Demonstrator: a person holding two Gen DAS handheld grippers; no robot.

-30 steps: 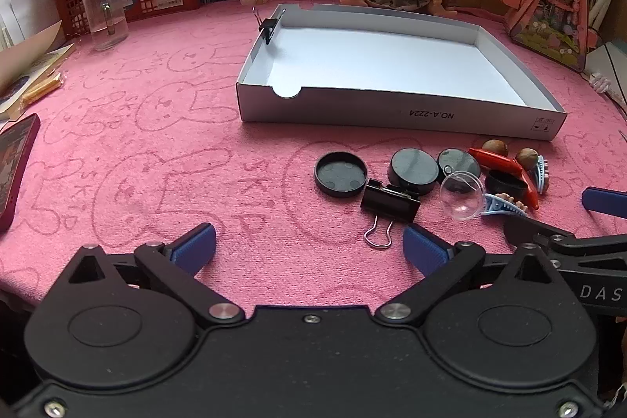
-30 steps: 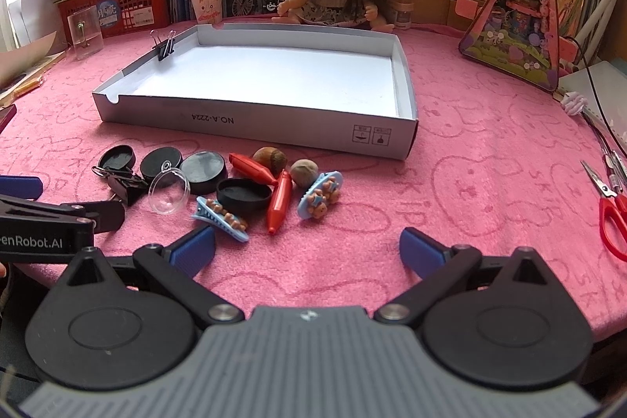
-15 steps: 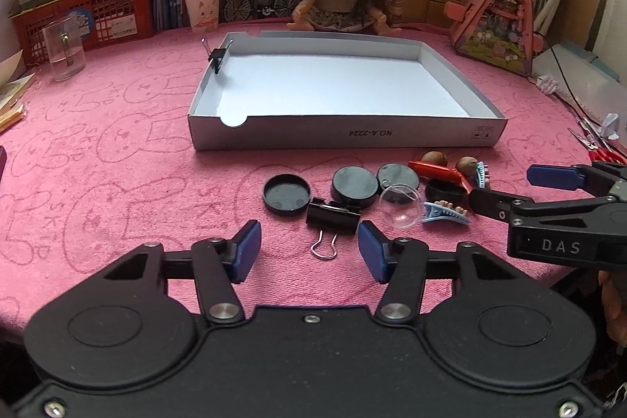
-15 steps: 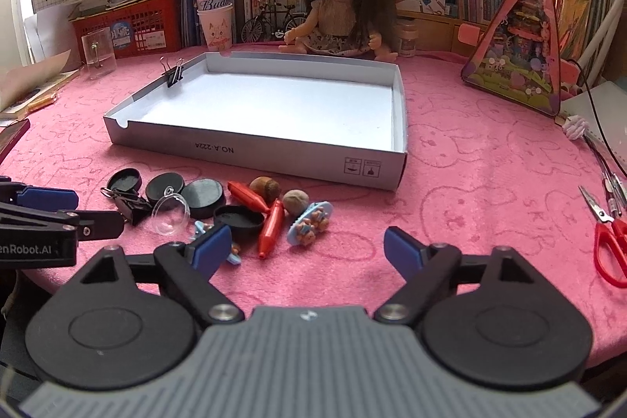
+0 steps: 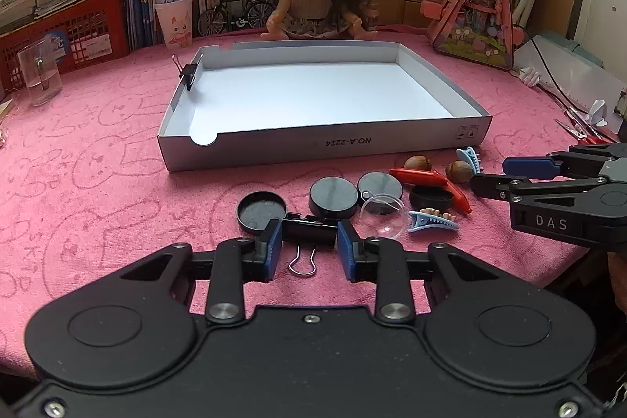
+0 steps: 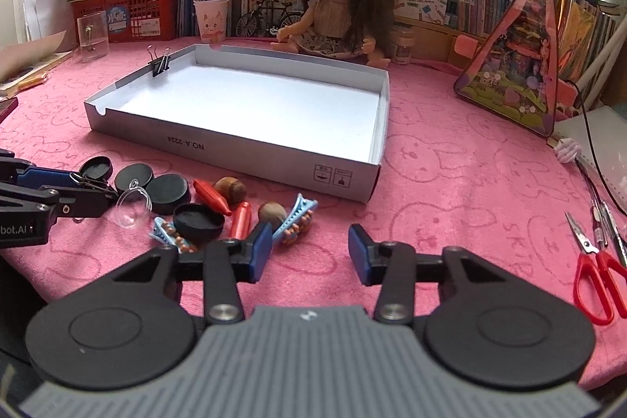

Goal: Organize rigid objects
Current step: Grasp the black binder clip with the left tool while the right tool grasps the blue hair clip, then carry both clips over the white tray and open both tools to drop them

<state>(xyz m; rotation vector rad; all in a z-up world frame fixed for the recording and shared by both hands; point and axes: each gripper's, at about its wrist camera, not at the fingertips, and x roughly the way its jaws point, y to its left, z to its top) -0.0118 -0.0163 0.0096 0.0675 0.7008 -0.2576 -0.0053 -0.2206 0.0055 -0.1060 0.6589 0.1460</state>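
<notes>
— Since a second ago, what's changed on your side?

— Both blue pads of my left gripper (image 5: pixel 309 246) have narrowed from wide apart and are now sitting against the two ends of the black binder clip (image 5: pixel 309 229); whether they're pressing it yet, I cannot tell. My right gripper (image 6: pixel 310 248) is hanging open over bare pink cloth (image 6: pixel 450 183), gripping nothing.

— How is the clip lying?

— Its long axis is running left to right near the table's near edge, wire handles (image 5: pixel 302 263) pointing back toward me.

— Room to move?

— It's crowded: a black lid (image 5: pixel 261 213) is touching its left end, a clear dome (image 5: pixel 382 216) is sitting just right. Beyond them, the white box (image 5: pixel 325 144) is lying open-topped toward the table's middle, another clip (image 5: pixel 189 73) on its left wall.
</notes>
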